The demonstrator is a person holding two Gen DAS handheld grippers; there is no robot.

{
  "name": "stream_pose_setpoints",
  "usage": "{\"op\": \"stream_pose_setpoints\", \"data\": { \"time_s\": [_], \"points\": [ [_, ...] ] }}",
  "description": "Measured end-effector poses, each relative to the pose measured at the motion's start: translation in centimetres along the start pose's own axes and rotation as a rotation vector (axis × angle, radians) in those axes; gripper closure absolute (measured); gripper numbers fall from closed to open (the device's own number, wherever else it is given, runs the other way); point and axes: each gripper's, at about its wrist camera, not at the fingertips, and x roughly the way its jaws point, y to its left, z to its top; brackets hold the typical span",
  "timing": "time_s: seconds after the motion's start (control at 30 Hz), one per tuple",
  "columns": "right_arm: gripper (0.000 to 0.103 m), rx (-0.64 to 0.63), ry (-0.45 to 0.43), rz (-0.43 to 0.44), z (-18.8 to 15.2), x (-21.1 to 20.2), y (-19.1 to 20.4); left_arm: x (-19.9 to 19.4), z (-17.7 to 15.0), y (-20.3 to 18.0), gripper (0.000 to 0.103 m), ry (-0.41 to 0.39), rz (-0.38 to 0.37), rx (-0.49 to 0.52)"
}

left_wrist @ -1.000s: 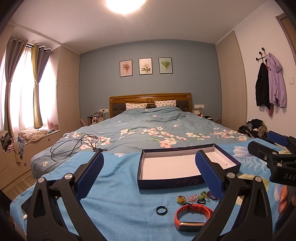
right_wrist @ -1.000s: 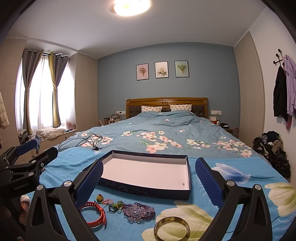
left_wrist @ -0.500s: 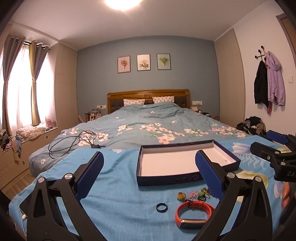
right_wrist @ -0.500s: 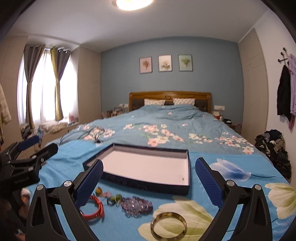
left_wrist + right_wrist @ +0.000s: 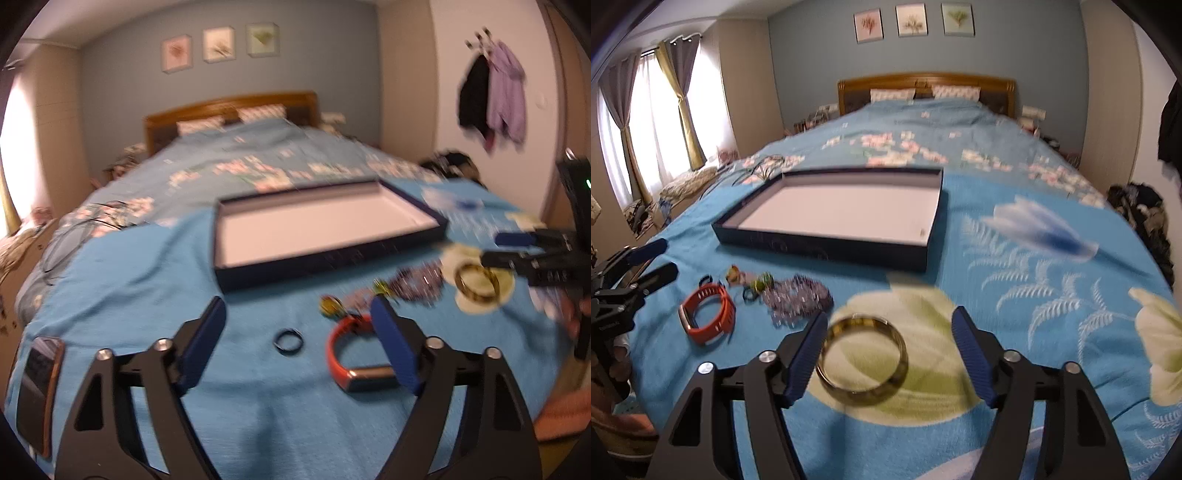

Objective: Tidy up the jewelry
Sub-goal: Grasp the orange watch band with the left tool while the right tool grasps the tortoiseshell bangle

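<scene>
Both views are motion-blurred. The jewelry lies on the blue blanket in front of a shallow dark box point(image 5: 332, 264) with a white floor. My left gripper point(image 5: 297, 306) hangs over a small black ring point(image 5: 288, 341), which shows between its closing jaws, untouched. An orange band point(image 5: 345, 354) lies partly behind its right finger. My right gripper point(image 5: 890, 315) is closing around a gold bangle point(image 5: 866, 398) that lies flat between the jaws, with a clear gap at the right pad. Purple beads point(image 5: 798, 301), small charms point(image 5: 761, 282) and the orange band point(image 5: 726, 314) lie to its left.
A phone point(image 5: 37, 387) lies at the blanket's left edge. A black cable point(image 5: 85, 229) is coiled further up the bed. The box point(image 5: 827, 247) holds nothing. The right gripper point(image 5: 495, 251) and left gripper point(image 5: 670, 258) show at each other's view edges. Clothes hang on the right wall.
Both grippers have tipped downward and dropped toward the jewelry, which now sits higher and larger in each view. Both pairs of jaws have narrowed. Nothing has been picked up.
</scene>
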Motion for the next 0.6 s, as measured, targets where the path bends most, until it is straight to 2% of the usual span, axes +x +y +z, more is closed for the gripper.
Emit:
{"op": "stream_pose_setpoints", "data": {
  "time_s": [0.13, 0.23, 0.4, 0.5, 0.6],
  "points": [
    [0.048, -0.001, 0.051, 0.033, -0.7, 0.5, -0.2, 1.5, -0.2, -1.3, 0.045, 0.078, -0.078, 0.073],
    [0.059, -0.002, 0.082, 0.051, -0.8, 1.0, -0.4, 2.6, -0.2, -2.0, 0.059, 0.138, -0.129, 0.110],
    [0.075, 0.005, 0.118, 0.063, -0.6, 1.7, -0.7, 3.9, 0.0, -2.5, 0.065, 0.194, -0.190, 0.149],
    [0.081, 0.006, 0.125, 0.065, -0.5, 1.9, -0.8, 4.6, 0.3, -2.6, 0.066, 0.222, -0.217, 0.166],
    [0.089, 0.005, 0.129, 0.062, -0.4, 2.0, -0.9, 5.3, 0.4, -2.5, 0.074, 0.252, -0.225, 0.178]
  ]
}}
